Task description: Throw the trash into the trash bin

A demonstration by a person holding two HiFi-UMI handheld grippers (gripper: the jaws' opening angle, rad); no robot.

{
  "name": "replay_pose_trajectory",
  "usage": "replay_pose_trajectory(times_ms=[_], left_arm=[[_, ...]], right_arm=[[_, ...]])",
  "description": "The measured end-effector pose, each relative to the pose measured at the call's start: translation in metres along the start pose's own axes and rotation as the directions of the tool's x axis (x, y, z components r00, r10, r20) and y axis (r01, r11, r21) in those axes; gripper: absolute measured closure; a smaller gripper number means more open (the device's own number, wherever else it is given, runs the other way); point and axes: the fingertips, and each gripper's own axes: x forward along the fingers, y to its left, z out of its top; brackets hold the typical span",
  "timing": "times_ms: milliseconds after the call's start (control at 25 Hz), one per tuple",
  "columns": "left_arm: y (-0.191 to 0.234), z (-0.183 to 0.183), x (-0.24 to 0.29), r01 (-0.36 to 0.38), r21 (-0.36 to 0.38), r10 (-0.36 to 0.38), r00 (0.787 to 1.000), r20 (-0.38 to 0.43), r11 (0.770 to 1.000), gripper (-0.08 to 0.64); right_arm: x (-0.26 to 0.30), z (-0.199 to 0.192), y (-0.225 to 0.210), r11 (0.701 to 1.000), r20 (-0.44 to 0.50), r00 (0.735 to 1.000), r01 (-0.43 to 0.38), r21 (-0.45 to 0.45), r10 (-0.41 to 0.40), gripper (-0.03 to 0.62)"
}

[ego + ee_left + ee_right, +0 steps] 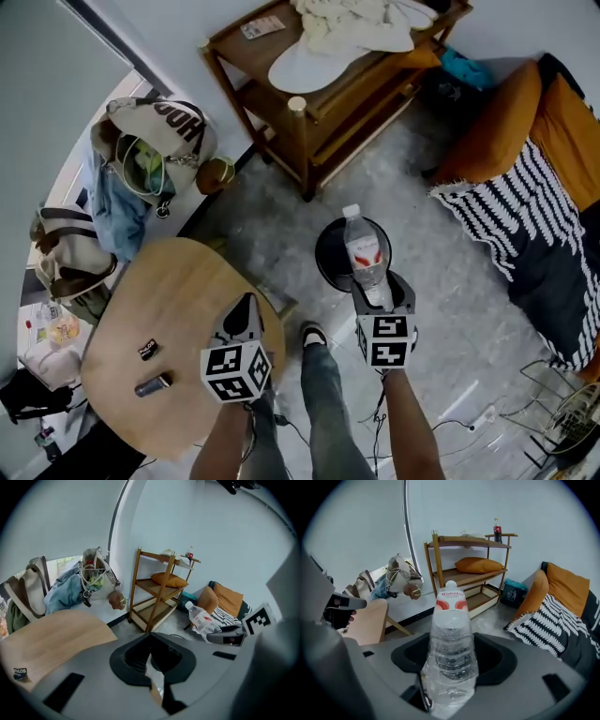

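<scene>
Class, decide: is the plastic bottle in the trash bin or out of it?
Out. The right tool grips the plastic bottle, which shows over the round black trash bin in the head view.

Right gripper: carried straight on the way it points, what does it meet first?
Probably the black trash bin, which lies just past the plastic bottle it holds; depth is unclear.

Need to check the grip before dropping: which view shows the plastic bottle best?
The right gripper view: the plastic bottle fills the centre, clamped between the right tongs. The head view shows it from above, overlapping the black bin. The left gripper view shows it small, off to the right.
</scene>
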Motion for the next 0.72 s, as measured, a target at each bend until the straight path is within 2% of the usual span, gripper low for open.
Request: replay_pose_trajectory(times_ms=[280,560,640,680,720], left_arm=[[0.013,-0.026,0.032,-0.019,0.018,0.019,1.000,-0.017,1.000,0.546],[0.017,-0.040,0.033,-0.037,-0.001,0.036,0.999,-0.035,0.999,0.547],[0.017,-0.041,0.032,-0.037,-0.011,0.036,0.999,-0.036,0.999,0.547],[0.017,-0.041,0.031,-0.036,-0.013,0.035,0.999,-0.035,0.999,0.547],[0.017,-0.041,0.031,-0.035,-0.014,0.035,0.999,-0.035,0.999,0.546]], right_arm=[[0.061,-0.047,-0.010,1.000,-0.028,1.000,0.001,0.024,0.000,0.298],[0.080,-0.061,-0.014,0.998,-0.018,1.000,-0.010,0.057,0.011,0.288],[0.084,-0.062,-0.014,0.998,-0.013,1.000,-0.008,0.058,0.009,0.278],[0.087,-0.063,-0.014,0.998,-0.020,1.000,-0.006,0.058,0.008,0.235],[0.089,-0.064,-0.015,0.998,-0.029,1.000,-0.006,0.060,0.008,0.219]])
